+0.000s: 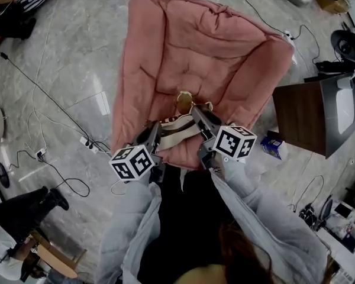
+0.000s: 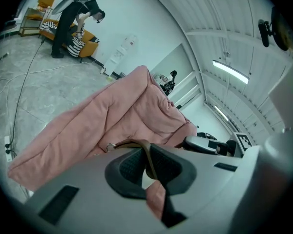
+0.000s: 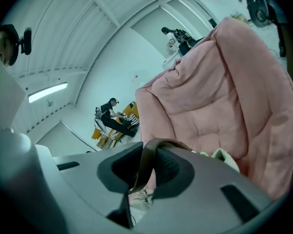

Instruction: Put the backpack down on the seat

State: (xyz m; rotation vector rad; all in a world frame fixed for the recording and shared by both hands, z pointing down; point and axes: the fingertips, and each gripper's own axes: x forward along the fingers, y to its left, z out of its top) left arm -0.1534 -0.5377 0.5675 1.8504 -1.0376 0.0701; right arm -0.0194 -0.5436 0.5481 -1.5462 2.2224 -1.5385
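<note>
A pink padded chair [image 1: 195,58] fills the middle of the head view. A small cream backpack [image 1: 184,102] hangs over its seat front, straps [image 1: 178,130] stretched toward me. My left gripper [image 1: 155,130] is shut on one brown strap [image 2: 145,152], which runs pinched between the dark pads [image 2: 127,167]. My right gripper [image 1: 199,116] is shut on the other strap [image 3: 147,155], and a cream corner of the bag [image 3: 225,158] shows beyond it. The pink chair [image 2: 117,116] lies ahead of both grippers. The bag's lower part is hidden behind the grippers.
A dark wooden side table [image 1: 300,116] stands right of the chair, with a blue box [image 1: 274,147] at its foot. A power strip [image 1: 89,145] and cables cross the floor on the left. A seated person [image 1: 15,218] is at lower left. Another person [image 2: 74,21] bends over a yellow sofa.
</note>
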